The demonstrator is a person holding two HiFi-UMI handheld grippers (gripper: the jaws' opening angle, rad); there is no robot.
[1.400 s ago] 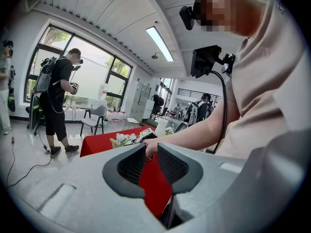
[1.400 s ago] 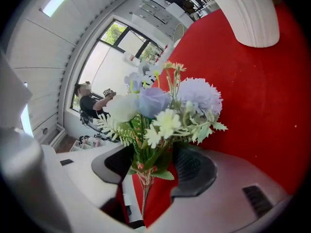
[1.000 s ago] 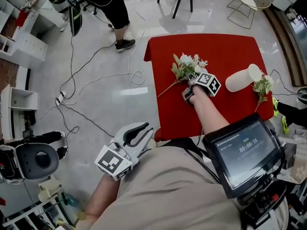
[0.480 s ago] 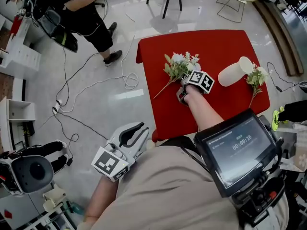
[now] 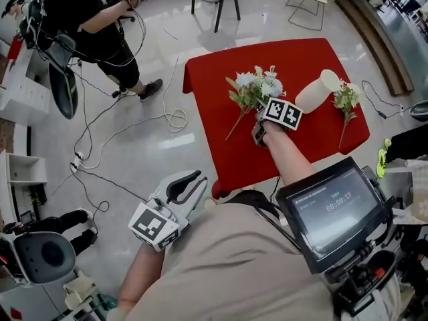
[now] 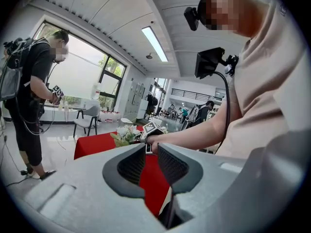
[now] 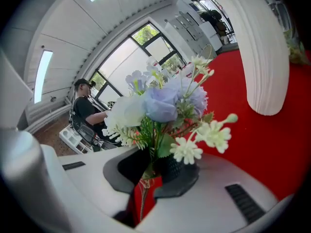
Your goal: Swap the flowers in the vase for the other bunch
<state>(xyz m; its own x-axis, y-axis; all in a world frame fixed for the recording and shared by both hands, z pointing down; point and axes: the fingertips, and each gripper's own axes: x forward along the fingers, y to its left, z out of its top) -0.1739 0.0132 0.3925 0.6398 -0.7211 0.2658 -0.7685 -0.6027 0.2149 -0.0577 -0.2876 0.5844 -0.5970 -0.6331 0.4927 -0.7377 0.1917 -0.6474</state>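
Noted: right hand-held gripper (image 7: 150, 171), jaws just closing, pinches bunch (image 5: 255, 89) low on stems (image 7: 152, 147) (likely light, springy; blooms crushable). Vase (image 5: 315, 90) at three o'clock. Left hand-held gripper (image 6: 151, 161) spread, empty.

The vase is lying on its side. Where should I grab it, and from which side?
Probably the vase at mid-body, from above, with the fingers straddling its width. It is a cylinder lying flat on the red table, so its long sides are exposed. The small bunch crowds its right end.
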